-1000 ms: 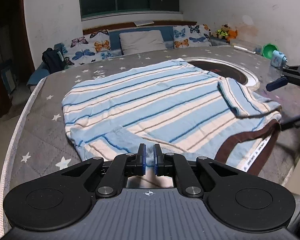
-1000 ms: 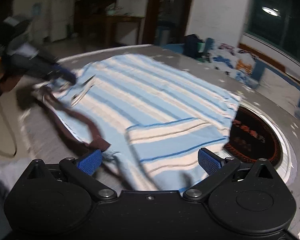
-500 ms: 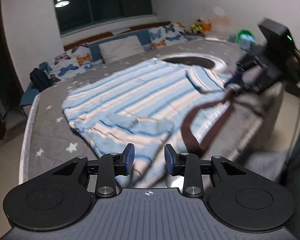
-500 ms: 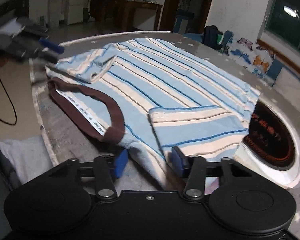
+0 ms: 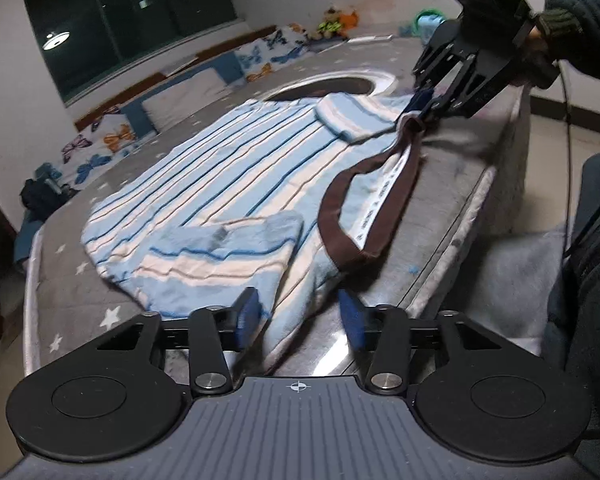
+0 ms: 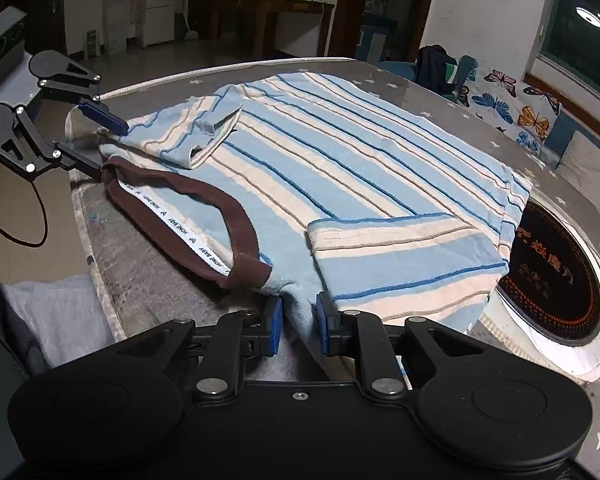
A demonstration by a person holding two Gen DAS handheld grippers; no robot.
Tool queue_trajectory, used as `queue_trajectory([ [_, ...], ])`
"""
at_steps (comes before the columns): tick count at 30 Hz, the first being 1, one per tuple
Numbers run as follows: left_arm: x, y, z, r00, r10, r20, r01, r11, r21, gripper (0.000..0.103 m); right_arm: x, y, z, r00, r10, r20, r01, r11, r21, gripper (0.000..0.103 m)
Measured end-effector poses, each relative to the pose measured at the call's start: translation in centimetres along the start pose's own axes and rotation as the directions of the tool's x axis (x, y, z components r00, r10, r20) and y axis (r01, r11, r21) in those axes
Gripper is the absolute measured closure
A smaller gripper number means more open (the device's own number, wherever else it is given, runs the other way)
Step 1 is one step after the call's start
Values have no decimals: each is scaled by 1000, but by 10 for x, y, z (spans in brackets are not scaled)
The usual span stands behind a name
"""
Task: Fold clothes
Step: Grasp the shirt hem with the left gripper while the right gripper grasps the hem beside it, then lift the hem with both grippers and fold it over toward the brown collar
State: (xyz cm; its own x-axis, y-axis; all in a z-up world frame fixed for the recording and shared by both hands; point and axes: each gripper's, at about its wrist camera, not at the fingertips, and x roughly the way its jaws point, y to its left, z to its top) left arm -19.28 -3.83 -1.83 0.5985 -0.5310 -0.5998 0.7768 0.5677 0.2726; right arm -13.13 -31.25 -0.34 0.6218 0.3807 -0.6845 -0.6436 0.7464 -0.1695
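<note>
A blue and cream striped shirt (image 5: 228, 184) with a brown collar (image 5: 364, 200) lies flat on the grey star-patterned mattress (image 5: 72, 280), both sleeves folded in. My left gripper (image 5: 298, 314) is open around the shirt's near shoulder edge, the cloth between its fingers. My right gripper (image 6: 298, 322) has its jaws close on the shirt's other shoulder by the collar (image 6: 236, 232), with cloth (image 6: 300, 312) pinched between the pads. Each gripper shows in the other's view: the right one (image 5: 424, 106) at the collar end, the left one (image 6: 100, 140) at the far shoulder.
A round dark printed patch with a white rim (image 6: 556, 280) sits on the mattress beside the shirt. Butterfly cushions (image 5: 112, 140) and a pillow line the far wall. The mattress edge (image 5: 472, 208) drops to the floor on my side. A dark bag (image 6: 432, 64) sits at the far corner.
The left gripper opened and swung round to the shirt's shoulder. The right gripper closed from wide open onto the shoulder cloth by the collar. The collar was pulled straighter.
</note>
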Motion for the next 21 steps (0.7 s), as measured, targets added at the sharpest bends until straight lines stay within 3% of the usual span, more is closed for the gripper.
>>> queue_trajectory([
  [1, 3, 4, 1, 1000, -18, -8, 18, 1000, -19, 87, 0, 1, 0, 1000, -1, 0, 1, 1000, -3, 84],
  [5, 10, 9, 3, 1000, -28, -4, 28, 998, -62, 96, 2, -4, 1, 1000, 2, 10, -2, 1000, 9, 91],
  [13, -24, 17, 12, 994, 12, 110, 12, 977, -211, 98, -20, -2, 10, 997, -2, 74, 1, 1000, 10, 98],
  [21, -87, -15, 12, 988, 4, 156, 34, 971, -235, 98, -22, -14, 33, 996, -5, 86, 6, 1000, -16, 98],
])
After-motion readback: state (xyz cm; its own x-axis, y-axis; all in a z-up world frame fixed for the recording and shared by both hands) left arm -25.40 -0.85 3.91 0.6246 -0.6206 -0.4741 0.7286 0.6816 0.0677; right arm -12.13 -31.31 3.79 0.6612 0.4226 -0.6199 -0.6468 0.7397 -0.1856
